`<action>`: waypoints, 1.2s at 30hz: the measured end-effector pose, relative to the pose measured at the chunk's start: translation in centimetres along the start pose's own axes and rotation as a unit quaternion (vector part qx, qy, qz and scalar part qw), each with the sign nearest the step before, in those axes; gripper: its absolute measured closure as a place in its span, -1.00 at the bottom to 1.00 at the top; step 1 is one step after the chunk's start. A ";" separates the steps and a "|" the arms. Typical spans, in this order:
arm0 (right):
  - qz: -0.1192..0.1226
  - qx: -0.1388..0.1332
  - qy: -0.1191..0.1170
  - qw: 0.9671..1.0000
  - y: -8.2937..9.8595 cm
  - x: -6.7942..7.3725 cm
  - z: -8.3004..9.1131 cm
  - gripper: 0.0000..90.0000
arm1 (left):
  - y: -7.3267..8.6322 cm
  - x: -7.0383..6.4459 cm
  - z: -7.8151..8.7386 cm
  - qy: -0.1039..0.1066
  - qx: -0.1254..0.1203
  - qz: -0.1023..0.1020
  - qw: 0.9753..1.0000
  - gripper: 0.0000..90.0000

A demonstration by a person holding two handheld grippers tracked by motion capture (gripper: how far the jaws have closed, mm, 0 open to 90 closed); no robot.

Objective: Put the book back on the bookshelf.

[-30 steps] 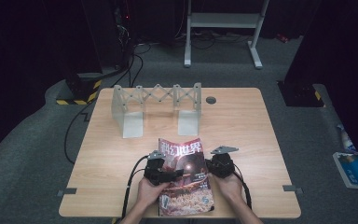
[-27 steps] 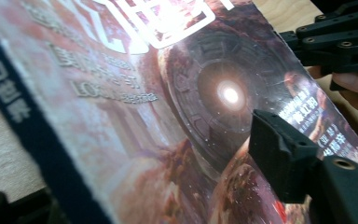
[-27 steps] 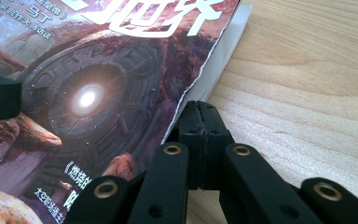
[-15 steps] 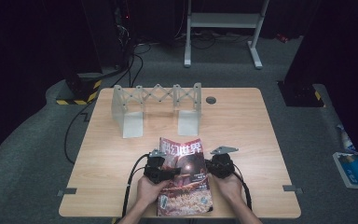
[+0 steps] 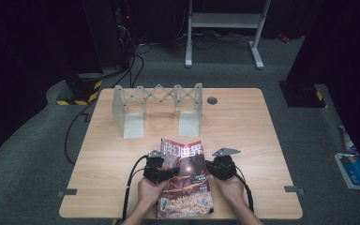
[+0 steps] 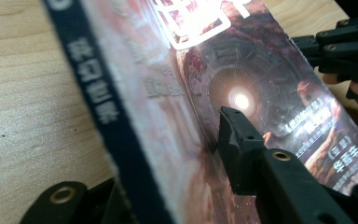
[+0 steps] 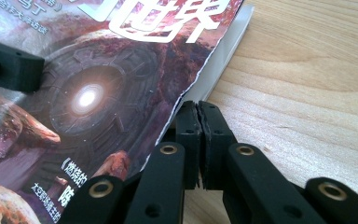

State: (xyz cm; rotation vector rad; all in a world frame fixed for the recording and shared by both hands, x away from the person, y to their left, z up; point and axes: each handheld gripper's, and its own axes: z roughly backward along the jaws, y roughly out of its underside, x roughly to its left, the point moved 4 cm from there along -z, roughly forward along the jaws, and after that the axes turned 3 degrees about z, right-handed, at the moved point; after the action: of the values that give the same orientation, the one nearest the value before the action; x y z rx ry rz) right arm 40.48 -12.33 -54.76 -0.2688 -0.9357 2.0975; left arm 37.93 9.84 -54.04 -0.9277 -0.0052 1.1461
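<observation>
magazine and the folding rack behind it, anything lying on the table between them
Nothing: in the high view only bare table separates the magazine from the folding rack.

A magazine (image 5: 183, 180) lies on the table (image 5: 258, 136) at lower centre of the high view, reaching the near edge. The left gripper (image 5: 161, 172) sits at its left edge, the right gripper (image 5: 214, 168) at its right edge. Above the magazine, toward the table's far side, stands a folding rack (image 5: 158, 108). In the frame's lower right, a book (image 5: 356, 169) lies on the floor.
</observation>
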 end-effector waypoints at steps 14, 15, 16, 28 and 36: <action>0.006 -0.008 0.000 1.000 0.8 0.1 0.8 0.72 | -0.3 -0.7 0.9 0.023 -0.022 0.005 0.999 0.73; 0.013 -0.008 0.001 1.000 0.9 0.1 0.9 0.69 | -0.4 -0.7 1.1 0.026 -0.022 0.002 0.999 0.74; 0.015 -0.008 0.001 1.000 0.9 0.1 0.9 0.68 | -0.4 -0.7 1.1 0.027 -0.024 0.003 0.999 0.74; 0.026 -0.011 0.029 0.999 2.0 -1.5 2.9 0.57 | -0.9 -1.5 2.0 0.046 -0.035 -0.009 0.998 0.77; 0.041 -0.021 0.091 0.995 3.4 -3.5 3.7 0.40 | -1.1 -1.6 2.4 0.057 -0.037 -0.007 0.998 0.79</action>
State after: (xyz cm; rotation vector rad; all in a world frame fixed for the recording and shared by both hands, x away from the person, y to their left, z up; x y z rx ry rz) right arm 38.99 -18.27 -54.92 -0.5198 -0.8731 2.0876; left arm 36.95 10.02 -51.13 -1.0567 0.0386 1.0846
